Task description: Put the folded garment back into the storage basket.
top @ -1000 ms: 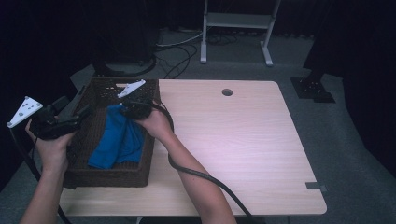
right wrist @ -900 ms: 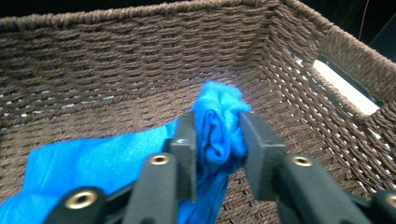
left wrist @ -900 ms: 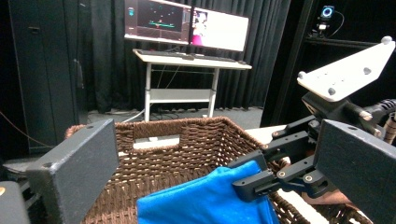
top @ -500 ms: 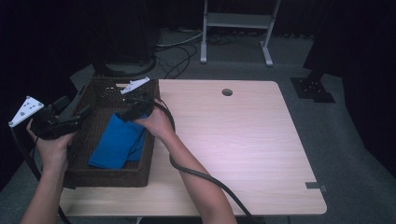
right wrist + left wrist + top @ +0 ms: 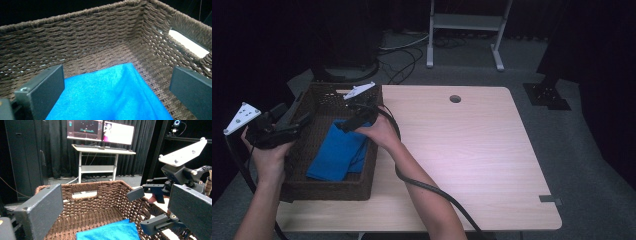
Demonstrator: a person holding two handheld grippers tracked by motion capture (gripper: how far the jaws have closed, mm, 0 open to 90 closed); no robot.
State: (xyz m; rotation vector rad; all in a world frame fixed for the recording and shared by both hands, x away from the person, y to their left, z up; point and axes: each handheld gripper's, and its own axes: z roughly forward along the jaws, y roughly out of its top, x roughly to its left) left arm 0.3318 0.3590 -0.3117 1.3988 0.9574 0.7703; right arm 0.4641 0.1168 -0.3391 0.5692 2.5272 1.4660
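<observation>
Blue cloth (image 5: pixel 339 155) lies folded on the floor of our brown wicker basket (image 5: pixel 312 187), toward the lower left of the high view, with its near end toward the basket's front wall. Through the right gripper view the cloth (image 5: pixel 112 95) spreads across the lower middle of the frame, free of both fingers, with woven wall behind it and a handle slot at the upper right.

Our right gripper (image 5: pixel 354 117) hovers just above the cloth's far end, inside the basket's right wall. Its fingers (image 5: pixel 41 90) have just been opening and now stand wide apart, with nothing pinched between them; the cloth sits below them.

Our left gripper (image 5: pixel 287 125) is held at the basket's left rim, at the left edge of the high view. Its fingers (image 5: pixel 42 207) are spread wide too and hold nothing. From its own view we look across the basket (image 5: pixel 100 192), with a corner of the cloth (image 5: pixel 107 232) at the bottom and the right gripper (image 5: pixel 145 207) at the right.

Under the basket is the pale wooden worktop (image 5: pixel 472 150), which fills the middle and right of the high view.
</observation>
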